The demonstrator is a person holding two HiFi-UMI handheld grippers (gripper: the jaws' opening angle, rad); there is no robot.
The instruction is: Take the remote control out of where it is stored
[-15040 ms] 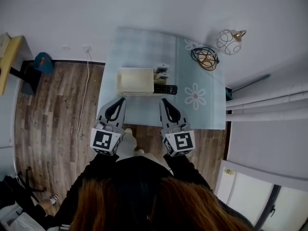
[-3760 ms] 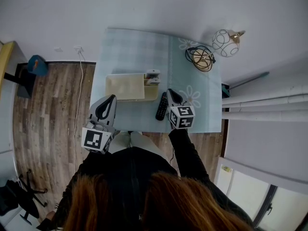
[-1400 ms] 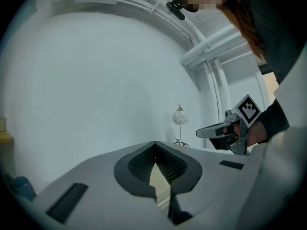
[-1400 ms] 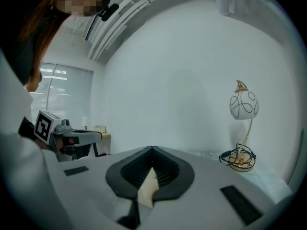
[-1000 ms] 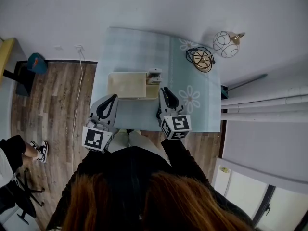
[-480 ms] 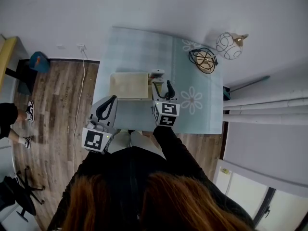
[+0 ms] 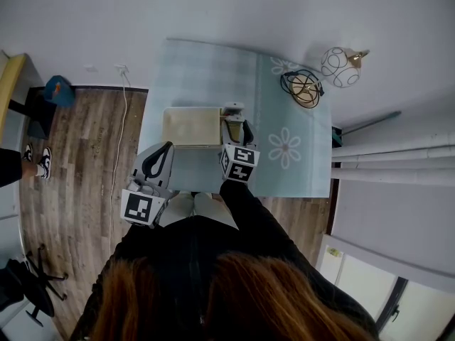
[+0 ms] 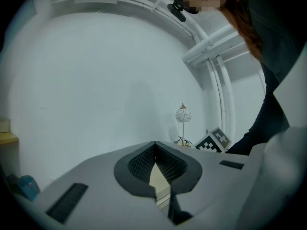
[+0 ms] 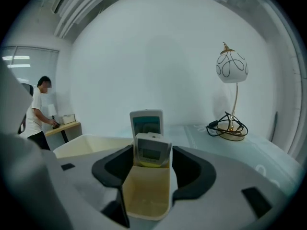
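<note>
A grasp is being lined up. The right hand-held gripper (image 7: 236, 126), jaws just opened wide, is set astride the holder slot (image 9: 146, 190) where the remote (image 9: 152, 153) stands, ungripped. Closing squarely is called for next. A second remote (image 9: 146, 123) crowds close behind. The left hand-held gripper (image 7: 165, 148) is closed on nothing.

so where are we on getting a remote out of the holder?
Done: nothing is out yet. The front remote and the rear remote both stand in the cream holder.
In hand: the right gripper, its jaws just opened, straddles the holder's front pocket and grips nothing. The left gripper is shut by the table's near edge.
Left: close on a remote and lift it clear.
</note>
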